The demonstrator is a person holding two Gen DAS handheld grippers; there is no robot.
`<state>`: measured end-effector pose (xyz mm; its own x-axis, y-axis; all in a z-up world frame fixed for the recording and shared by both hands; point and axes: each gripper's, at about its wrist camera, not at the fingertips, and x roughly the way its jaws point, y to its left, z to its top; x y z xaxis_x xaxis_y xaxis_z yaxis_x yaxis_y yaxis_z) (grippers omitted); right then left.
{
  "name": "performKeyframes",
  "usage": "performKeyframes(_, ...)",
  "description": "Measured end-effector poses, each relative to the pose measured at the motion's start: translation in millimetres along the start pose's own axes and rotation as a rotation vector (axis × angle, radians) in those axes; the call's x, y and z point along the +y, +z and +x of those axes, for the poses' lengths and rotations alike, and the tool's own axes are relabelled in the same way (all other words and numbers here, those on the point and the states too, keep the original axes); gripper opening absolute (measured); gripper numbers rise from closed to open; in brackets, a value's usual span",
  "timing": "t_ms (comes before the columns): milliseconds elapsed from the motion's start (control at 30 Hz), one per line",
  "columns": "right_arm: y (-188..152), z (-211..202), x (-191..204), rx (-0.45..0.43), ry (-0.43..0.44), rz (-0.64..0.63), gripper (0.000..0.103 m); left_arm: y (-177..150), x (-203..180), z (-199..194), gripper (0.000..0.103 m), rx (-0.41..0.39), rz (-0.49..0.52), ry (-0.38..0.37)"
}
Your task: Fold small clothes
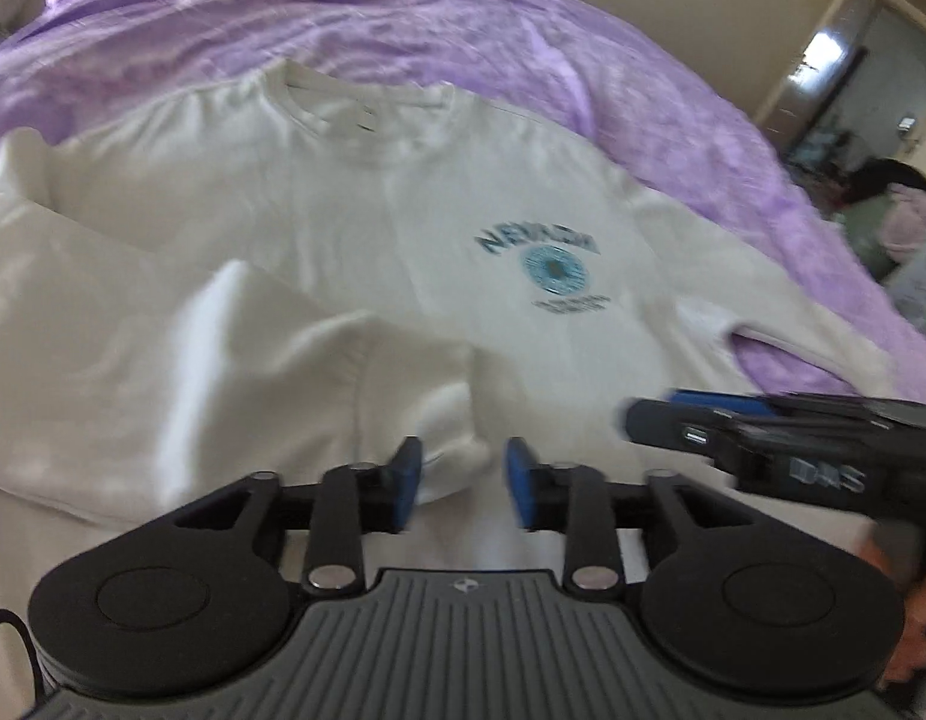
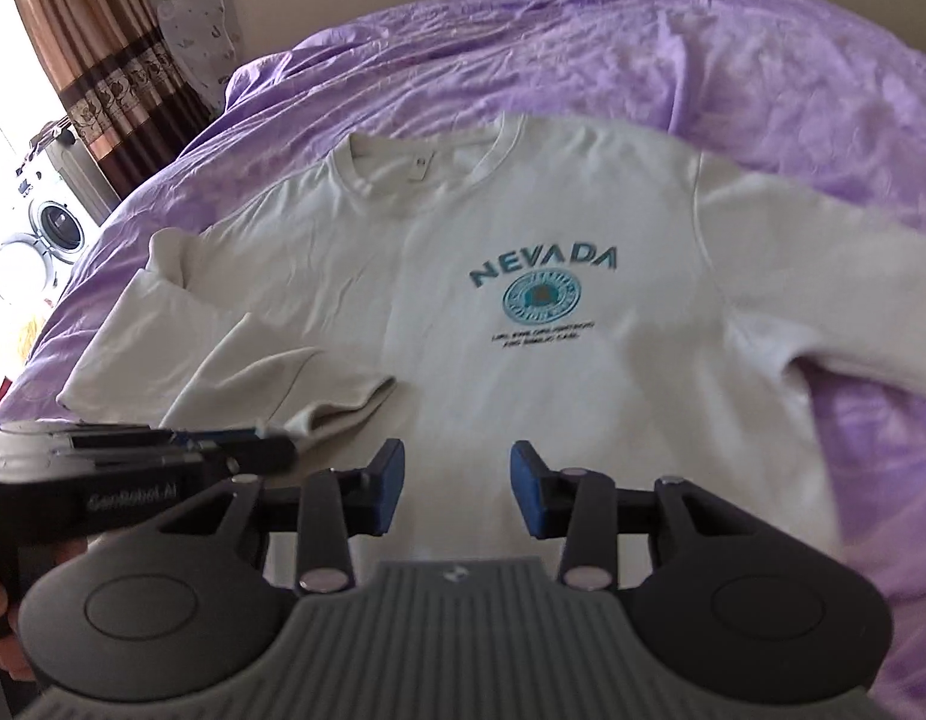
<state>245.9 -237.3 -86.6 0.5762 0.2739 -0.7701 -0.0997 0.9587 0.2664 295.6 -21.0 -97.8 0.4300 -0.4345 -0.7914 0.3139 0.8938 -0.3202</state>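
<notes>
White T-shirt on purple bedspread, hem hidden behind both tongs, each apart.

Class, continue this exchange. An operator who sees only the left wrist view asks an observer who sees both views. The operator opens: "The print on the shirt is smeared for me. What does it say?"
Observer: In the right wrist view the print on the shirt reads NEVADA, above a round blue badge.
Operator: I barely see the sleeve on the right gripper's side. How does it lie?
Observer: That sleeve lies spread out, unfolded, on the purple bedspread.
Operator: Is the right gripper holding anything?
Observer: No. The right gripper is open, with nothing between its fingers.
</notes>
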Motion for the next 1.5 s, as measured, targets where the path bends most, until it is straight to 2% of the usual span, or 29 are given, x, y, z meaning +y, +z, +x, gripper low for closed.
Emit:
performKeyframes(67,1,2,-1,0.02,0.034,0.032,0.038,-3,3,-16,0.049,-0.002,0.007,-0.056)
performKeyframes(133,4,3,-2,0.045,0.075,0.074,0.041,-3,10,-35,0.051,-0.032,0.024,-0.057)
performKeyframes(200,7,8,-1,0.076,0.118,0.114,0.042,-1,17,-53,0.051,-0.074,0.036,0.005)
performKeyframes(267,11,16,0,0.115,0.159,0.162,0.042,3,27,-66,0.051,-0.109,0.045,0.098)
performKeyframes(333,14,28,3,0.151,0.195,0.217,0.037,3,42,-73,0.051,-0.121,0.028,0.155)
performKeyframes(467,17,48,12,0.178,0.219,0.261,0.024,-3,68,-73,0.045,-0.123,0.001,0.217)
performKeyframes(667,16,69,15,0.206,0.275,0.316,0.023,-15,96,-68,0.039,-0.098,-0.048,0.248)
performKeyframes(800,16,75,21,0.229,0.282,0.319,0.007,-23,106,-66,0.034,-0.094,-0.071,0.253)
performKeyframes(833,15,73,22,0.229,0.283,0.314,0.0,-24,107,-66,0.033,-0.094,-0.075,0.252)
performKeyframes(1000,15,32,18,0.148,0.301,0.294,0.0,-25,113,-64,0.029,-0.086,-0.096,0.253)
performKeyframes(1133,3,38,18,0.202,0.289,0.271,0.0,-26,113,-64,0.029,-0.086,-0.097,0.255)
performKeyframes(1300,-8,57,23,0.264,0.2,0.235,0.0,-24,113,-67,0.029,-0.094,-0.097,0.251)
performKeyframes(1333,-9,59,20,0.269,0.204,0.248,0.0,-23,113,-69,0.029,-0.1,-0.1,0.245)
performKeyframes(1400,-8,57,13,0.268,0.22,0.284,0.002,-21,111,-75,0.029,-0.12,-0.098,0.241)
performKeyframes(1433,-6,53,11,0.253,0.234,0.287,0.011,-20,110,-79,0.029,-0.131,-0.097,0.24)
performKeyframes(1467,-2,48,9,0.229,0.252,0.291,0.032,-18,110,-83,0.029,-0.14,-0.099,0.237)
performKeyframes(1500,2,42,7,0.204,0.264,0.298,0.041,-15,110,-86,0.029,-0.148,-0.106,0.234)
